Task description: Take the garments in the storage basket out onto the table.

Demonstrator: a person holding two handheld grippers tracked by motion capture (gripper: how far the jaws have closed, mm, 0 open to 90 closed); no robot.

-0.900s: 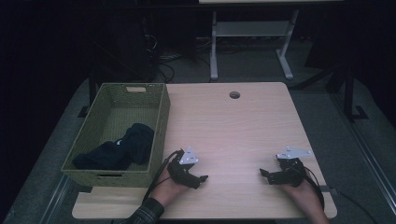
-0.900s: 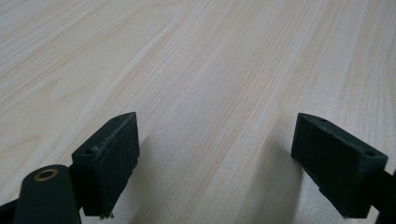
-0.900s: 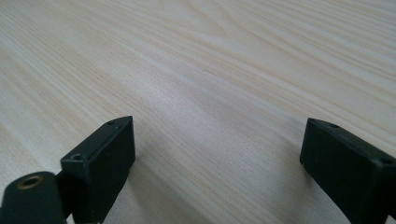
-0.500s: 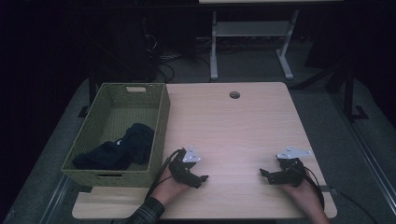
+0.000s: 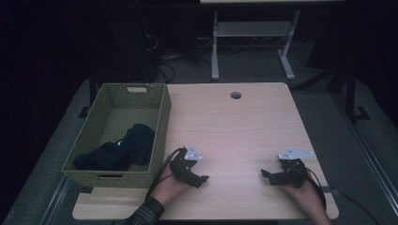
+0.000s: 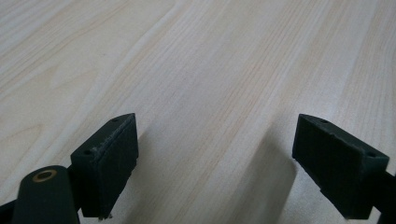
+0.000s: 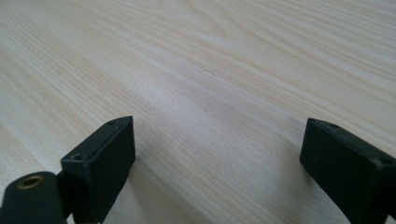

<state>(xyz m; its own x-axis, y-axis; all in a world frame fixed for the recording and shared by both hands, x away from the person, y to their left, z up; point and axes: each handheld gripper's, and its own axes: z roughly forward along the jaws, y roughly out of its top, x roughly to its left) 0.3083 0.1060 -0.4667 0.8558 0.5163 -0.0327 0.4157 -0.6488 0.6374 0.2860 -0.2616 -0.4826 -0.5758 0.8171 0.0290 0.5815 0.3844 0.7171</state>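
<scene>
Both the left claw (image 5: 202, 178) and right claw (image 5: 264, 173) gape wide over the smooth pale wood-grain table (image 5: 244, 126).

One bench (image 5: 244, 126), one green woven basket (image 5: 117, 136), one dark bundle of cloth (image 5: 117, 150) inside it, two grippers: left gripper (image 5: 199, 178), right gripper (image 5: 268, 175).

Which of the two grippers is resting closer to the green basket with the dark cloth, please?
The left gripper: it rests right beside the green basket, while the right gripper sits far across the table.
</scene>
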